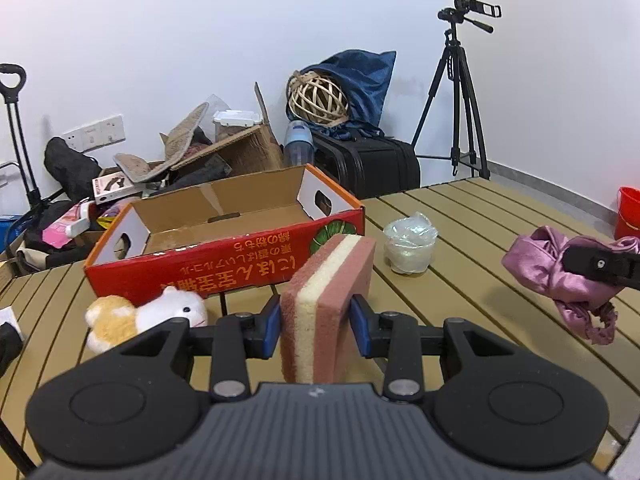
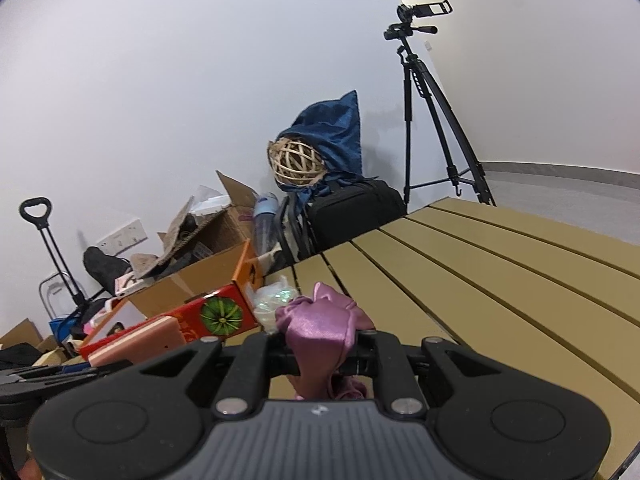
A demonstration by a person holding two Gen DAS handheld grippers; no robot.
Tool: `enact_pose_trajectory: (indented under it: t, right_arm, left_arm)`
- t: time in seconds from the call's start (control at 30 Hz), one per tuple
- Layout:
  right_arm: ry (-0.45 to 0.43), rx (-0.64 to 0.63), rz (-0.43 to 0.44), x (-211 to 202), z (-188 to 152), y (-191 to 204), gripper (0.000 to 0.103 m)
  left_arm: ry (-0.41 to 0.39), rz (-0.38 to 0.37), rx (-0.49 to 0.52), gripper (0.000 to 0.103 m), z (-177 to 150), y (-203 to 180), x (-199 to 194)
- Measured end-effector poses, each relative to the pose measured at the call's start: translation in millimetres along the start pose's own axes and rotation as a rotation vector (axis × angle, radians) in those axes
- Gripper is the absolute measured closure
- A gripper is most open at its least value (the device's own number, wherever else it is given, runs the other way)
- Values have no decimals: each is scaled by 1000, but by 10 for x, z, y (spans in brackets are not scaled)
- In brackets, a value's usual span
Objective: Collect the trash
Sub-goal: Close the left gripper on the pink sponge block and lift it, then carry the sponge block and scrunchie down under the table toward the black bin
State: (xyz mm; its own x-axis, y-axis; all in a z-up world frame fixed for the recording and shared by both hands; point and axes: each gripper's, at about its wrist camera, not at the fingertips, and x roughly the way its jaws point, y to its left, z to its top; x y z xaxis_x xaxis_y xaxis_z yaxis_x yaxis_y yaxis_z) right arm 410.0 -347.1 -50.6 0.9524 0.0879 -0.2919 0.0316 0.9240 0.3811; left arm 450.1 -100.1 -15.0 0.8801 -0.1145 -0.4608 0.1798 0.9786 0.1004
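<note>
My left gripper point(image 1: 316, 322) is shut on a pink and cream layered sponge point(image 1: 328, 300), held upright above the slatted table. Just beyond it lies an open red cardboard box point(image 1: 224, 256) with an empty brown inside. My right gripper point(image 2: 322, 350) is shut on a bunched purple satin cloth point(image 2: 320, 330), lifted off the table; the same cloth point(image 1: 548, 264) shows at the right of the left wrist view. A crumpled clear plastic bag point(image 1: 410, 246) sits on the table right of the box, and is also seen as a plastic bag point(image 2: 272, 300) beside the box's end.
A white and orange plush toy point(image 1: 140, 316) lies in front of the box's left end. Behind the table point(image 1: 500, 216) stand a black suitcase point(image 1: 372, 164), a tripod point(image 1: 460, 112), a wicker ball point(image 1: 318, 100) and cluttered cartons. A red bucket point(image 1: 628, 212) is at the far right.
</note>
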Motion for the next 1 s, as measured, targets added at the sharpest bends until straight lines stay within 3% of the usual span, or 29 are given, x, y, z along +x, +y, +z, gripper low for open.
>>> enact_pose_trajectory:
  t: [0.33, 0.8, 1.0]
  right_arm:
    - [-25, -9, 61, -377, -32, 84, 89]
    - [-80, -97, 119, -1077, -140, 188, 89]
    - [-63, -138, 166, -1338, -243, 391, 89]
  left_arm:
    - [-25, 37, -66, 67, -53, -38, -586]
    - [-70, 68, -175, 67, -437, 77, -1530]
    - [-71, 76, -200, 67, -606, 173, -1909]
